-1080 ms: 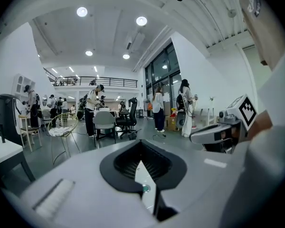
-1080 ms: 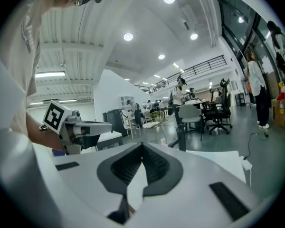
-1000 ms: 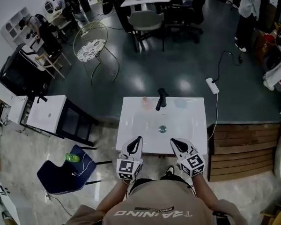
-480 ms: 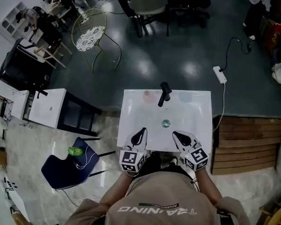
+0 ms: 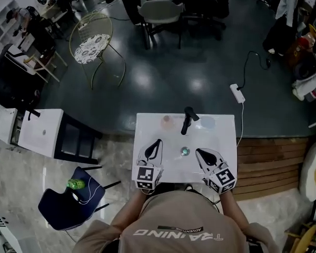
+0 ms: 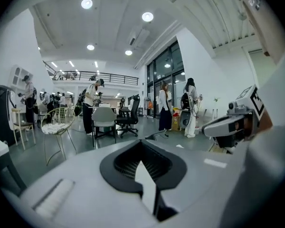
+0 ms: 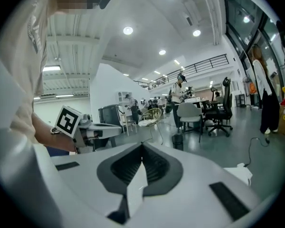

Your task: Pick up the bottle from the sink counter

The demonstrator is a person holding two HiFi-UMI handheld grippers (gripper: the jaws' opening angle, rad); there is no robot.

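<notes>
A white sink counter [image 5: 147, 128] carries a black faucet [image 5: 188, 119] and a drain [image 5: 185, 151]. Two small pale things stand at its back: a pinkish one [image 5: 167, 121] left of the faucet and a bluish one [image 5: 205, 123] to its right; which of them is the bottle I cannot tell. My left gripper [image 5: 156, 142] and right gripper [image 5: 199, 153] hover over the near half of the basin, both shut and empty. In the left gripper view the jaws [image 6: 142, 144] meet at their tips, as they do in the right gripper view [image 7: 142, 148].
A dark blue chair [image 5: 68, 199] with a green object stands at the lower left, and a white cabinet [image 5: 42, 133] lies left of the sink. Wooden steps [image 5: 266, 165] sit to the right, with a power strip [image 5: 236, 93] and cable beyond. Chairs, desks and people fill the far room.
Both grippers have moved a little forward over the basin, still shut. The head view has shifted, so the sink sits slightly lower in the frame.
</notes>
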